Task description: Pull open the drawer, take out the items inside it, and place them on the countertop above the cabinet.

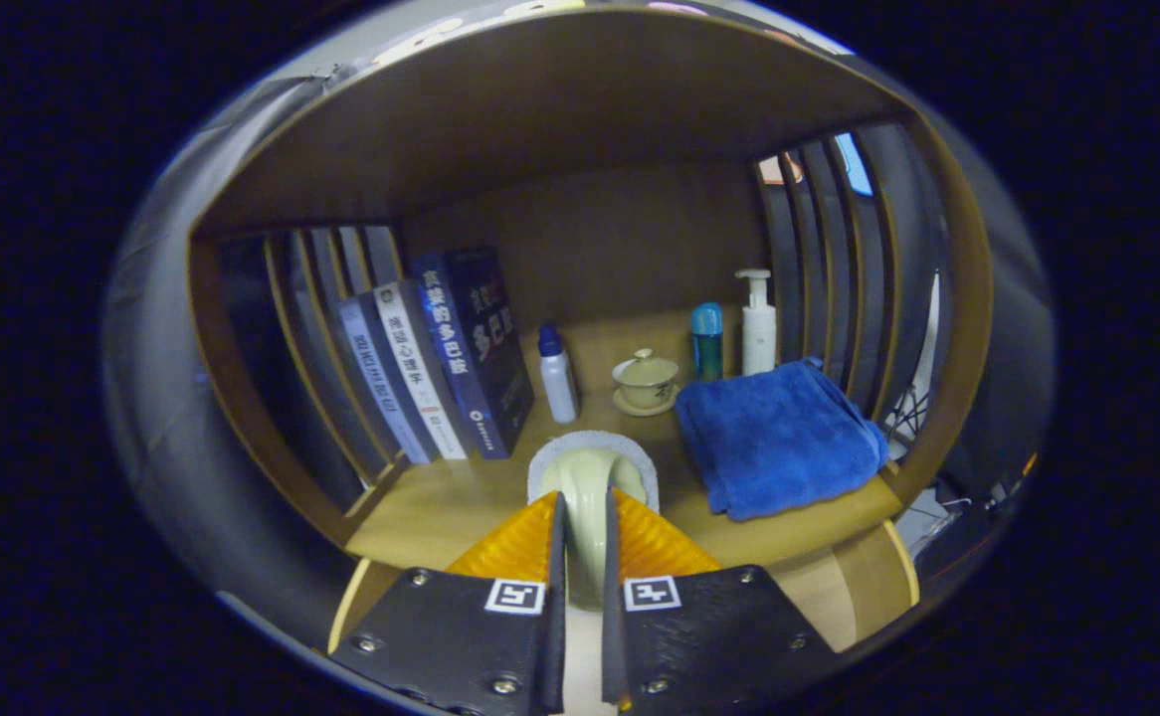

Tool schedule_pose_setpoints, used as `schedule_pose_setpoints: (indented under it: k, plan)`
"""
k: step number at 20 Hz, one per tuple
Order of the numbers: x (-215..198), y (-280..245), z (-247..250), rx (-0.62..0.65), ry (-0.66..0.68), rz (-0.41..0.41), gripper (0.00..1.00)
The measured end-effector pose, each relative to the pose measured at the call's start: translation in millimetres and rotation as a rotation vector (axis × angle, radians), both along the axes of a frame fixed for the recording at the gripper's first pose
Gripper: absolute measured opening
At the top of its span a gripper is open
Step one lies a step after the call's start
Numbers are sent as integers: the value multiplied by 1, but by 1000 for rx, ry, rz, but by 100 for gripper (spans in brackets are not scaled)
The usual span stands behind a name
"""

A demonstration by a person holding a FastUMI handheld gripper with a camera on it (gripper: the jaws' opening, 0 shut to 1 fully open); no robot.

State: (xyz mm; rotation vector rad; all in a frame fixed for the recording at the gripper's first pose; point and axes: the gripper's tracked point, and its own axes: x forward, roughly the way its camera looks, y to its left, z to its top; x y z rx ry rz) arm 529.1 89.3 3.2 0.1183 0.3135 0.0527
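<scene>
Countertop (441, 507) beyond; cup (585, 497) pinched between fingers (530, 542).

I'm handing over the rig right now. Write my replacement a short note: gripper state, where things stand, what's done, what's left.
Hand-held gripper: fingers shut on a pale cream curved item, held over the countertop.
On the countertop beyond: books, white bottle with blue cap, lidded cup on saucer, blue bottle, pump bottle, folded blue towel.
Done: item apparently brought up to the countertop.
Left: set it down, release, then check the drawer for more; its state cannot be told from here.
</scene>
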Motion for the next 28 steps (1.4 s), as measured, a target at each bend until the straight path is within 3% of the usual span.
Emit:
schedule_pose_setpoints:
  k: [9,21,23,28]
  plan:
    - [57,3,-32,49,59,-44,15]
    - [78,-14,-37,-35,8,-99,21]
    - [69,-15,-34,-62,3,-104,29]
    - [33,-18,-9,-130,-61,-107,93]
